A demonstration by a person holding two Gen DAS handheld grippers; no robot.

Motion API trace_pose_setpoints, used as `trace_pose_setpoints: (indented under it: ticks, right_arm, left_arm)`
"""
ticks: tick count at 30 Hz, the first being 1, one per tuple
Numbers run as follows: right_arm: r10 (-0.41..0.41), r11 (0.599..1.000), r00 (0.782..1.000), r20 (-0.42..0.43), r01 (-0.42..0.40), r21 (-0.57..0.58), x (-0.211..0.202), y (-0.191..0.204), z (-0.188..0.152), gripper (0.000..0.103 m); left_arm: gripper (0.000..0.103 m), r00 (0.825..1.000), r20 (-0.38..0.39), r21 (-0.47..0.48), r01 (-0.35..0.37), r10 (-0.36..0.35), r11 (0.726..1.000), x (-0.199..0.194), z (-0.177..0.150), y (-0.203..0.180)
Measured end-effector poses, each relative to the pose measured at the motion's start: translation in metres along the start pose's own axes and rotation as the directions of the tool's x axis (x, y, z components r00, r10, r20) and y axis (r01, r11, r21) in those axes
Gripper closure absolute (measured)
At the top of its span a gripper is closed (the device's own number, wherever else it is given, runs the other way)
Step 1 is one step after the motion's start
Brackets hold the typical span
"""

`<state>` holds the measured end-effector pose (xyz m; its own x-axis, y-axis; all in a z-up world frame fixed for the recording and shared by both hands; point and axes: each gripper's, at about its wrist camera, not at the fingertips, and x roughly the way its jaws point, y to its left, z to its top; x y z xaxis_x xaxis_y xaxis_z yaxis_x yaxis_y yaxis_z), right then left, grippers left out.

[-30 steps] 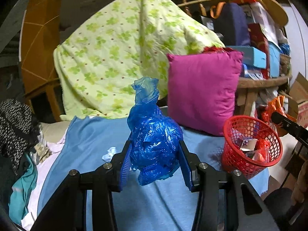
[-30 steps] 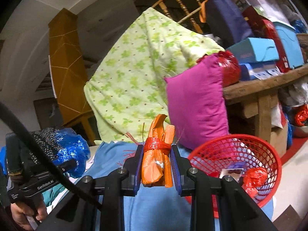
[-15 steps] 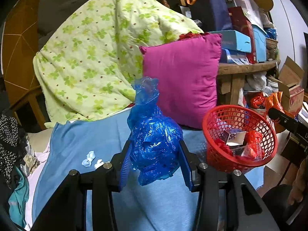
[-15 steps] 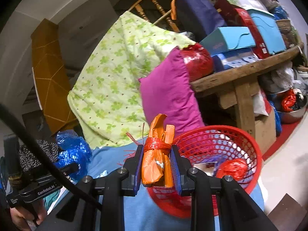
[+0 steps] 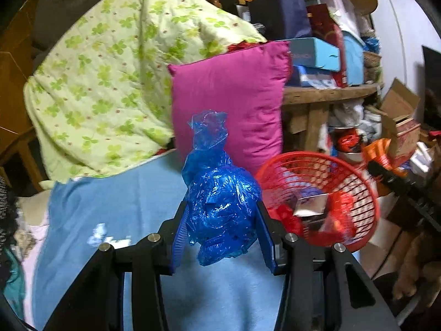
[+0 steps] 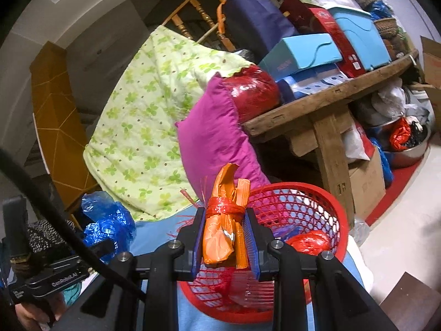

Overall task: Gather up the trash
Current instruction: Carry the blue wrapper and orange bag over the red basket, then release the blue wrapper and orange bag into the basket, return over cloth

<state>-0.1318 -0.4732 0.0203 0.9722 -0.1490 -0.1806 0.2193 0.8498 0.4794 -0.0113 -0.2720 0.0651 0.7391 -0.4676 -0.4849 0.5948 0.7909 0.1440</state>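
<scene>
Presently the left tongs (image 5: 222,227) are clenched on a crumpled blue plastic bag (image 5: 220,209), held above the blue sheet (image 5: 118,201) of the bed. At about 3 o'clock from that bag sits the red basket (image 5: 366,201), with scraps inside. The right tongs (image 6: 224,238) grip an orange wrapper bundle (image 6: 220,231) tied with red string, poised over the basket's near rim (image 6: 335,201). At 12 o'clock behind leans a magenta pillow (image 5: 228,96).
</scene>
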Motion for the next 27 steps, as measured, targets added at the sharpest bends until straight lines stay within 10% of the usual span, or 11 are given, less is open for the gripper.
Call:
trace_pose_setpoints:
  ticks: [19, 22, 27]
  right_arm:
    - [-0.012, 0.987, 0.999, -0.042, 0.018, 0.161, 0.037, -0.049, -0.008, 0.069]
    - [0.003, 0.975, 0.999, -0.048, 0.007, 0.221, 0.039, -0.057, -0.008, 0.03]
    - [-0.005, 0.976, 1.0, 0.0, 0.005, 0.216, 0.033, -0.053, -0.007, 0.029]
  left_arm:
    - [0.038, 0.952, -0.062, 0.022, 0.301, -0.3, 0.953, 0.069, 0.022, -0.055]
    - [0.037, 0.949, -0.057, -0.002, 0.309, -0.309, 0.951, 0.068, 0.015, -0.049]
    - [0.037, 0.958, -0.08, -0.04, 0.274, -0.277, 0.961, 0.058, -0.01, -0.028]
